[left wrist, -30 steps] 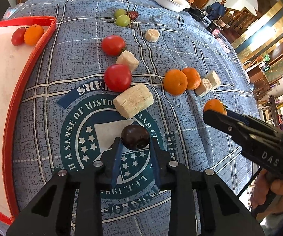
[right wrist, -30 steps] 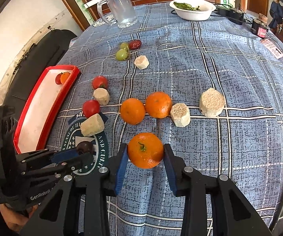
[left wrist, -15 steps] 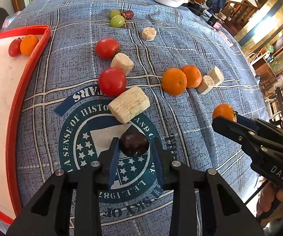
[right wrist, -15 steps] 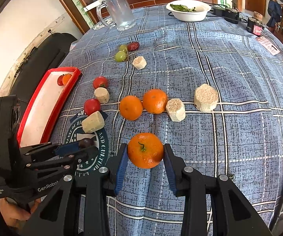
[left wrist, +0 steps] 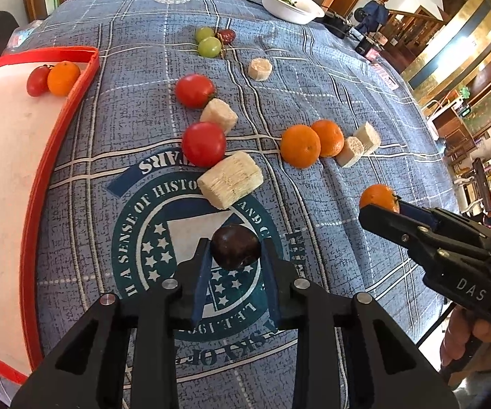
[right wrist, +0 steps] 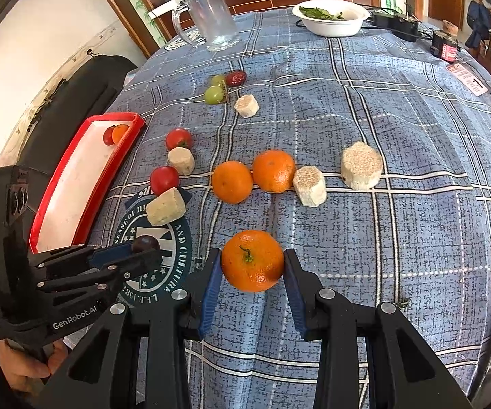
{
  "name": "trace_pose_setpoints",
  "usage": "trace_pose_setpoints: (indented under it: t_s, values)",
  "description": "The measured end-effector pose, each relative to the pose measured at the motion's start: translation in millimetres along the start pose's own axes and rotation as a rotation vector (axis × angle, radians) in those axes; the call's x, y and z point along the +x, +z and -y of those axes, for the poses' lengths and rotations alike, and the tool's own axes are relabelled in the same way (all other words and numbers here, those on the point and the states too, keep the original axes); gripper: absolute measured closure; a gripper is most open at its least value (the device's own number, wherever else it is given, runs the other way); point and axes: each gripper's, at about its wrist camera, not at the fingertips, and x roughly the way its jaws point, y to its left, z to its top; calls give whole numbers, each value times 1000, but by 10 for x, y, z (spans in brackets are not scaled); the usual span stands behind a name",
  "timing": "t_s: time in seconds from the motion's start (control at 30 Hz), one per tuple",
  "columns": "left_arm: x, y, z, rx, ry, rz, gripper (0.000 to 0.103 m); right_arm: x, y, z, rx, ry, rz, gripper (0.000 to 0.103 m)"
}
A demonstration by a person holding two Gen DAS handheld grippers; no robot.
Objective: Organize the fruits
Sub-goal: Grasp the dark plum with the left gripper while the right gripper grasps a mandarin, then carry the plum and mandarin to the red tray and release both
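Two grasps at once, one fruit per hand. Left gripper (left wrist: 235, 255) clenched on a dark plum (left wrist: 234, 246), pinched between the blue pads near their tips; seen also from the right wrist view (right wrist: 145, 243), above the round emblem on the tablecloth (right wrist: 416, 102). Right gripper (right wrist: 250, 266) clenched on an orange (right wrist: 252, 260), stem facing the camera, both pads touching its sides. Impossible to tell from either view whether the fruits ride clear of the cloth or rest on it.

Destination, by judgement: the red tray (left wrist: 41, 177), already holding a small tomato (left wrist: 37, 80) and a small orange (left wrist: 63, 77) in its far corner. Tray to the left of both grippers, long axis running away from the camera along the table edge. Left hand plainly nearer, tray rim just beside it; right hand well apart, with the left gripper between it and the tray. Sensible order, then: plum in first, left hand cleared, orange across after, to avoid a clash of fingers.

Left on the table: two tomatoes (left wrist: 204, 144), two oranges touching (left wrist: 300, 145), green grapes (left wrist: 209, 46), a red date (left wrist: 226, 35) and several pale cut chunks (left wrist: 231, 179).
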Motion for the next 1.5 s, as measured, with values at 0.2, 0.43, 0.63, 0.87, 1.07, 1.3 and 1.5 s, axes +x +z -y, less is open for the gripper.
trace_pose_setpoints:
  t_s: [0.2, 0.43, 0.63, 0.87, 1.07, 1.3, 1.5]
  values:
    - [-154, 29, -119, -42, -10, 36, 77, 20, 17, -80, -14, 14, -4, 66]
    - [-395, 124, -328, -99, -5, 101, 77, 12, 60, -216, -37, 42, 1, 66]
    - [-583, 169, -587, -155, 12, 148, 77, -17, 128, -409, -79, 65, 16, 66]
    - [-739, 204, -915, -206, 38, 181, 77, 34, 197, -589, -110, 85, 13, 66]
    - [-813, 246, -1069, -219, 48, 196, 77, 111, 251, -697, -121, 96, 4, 66]
    - [-876, 335, -1222, -211, 51, 205, 77, 144, 320, -824, -138, 111, 6, 67]
    - [-935, 445, -1402, -204, 49, 207, 77, 137, 444, -1043, -174, 131, 14, 67]
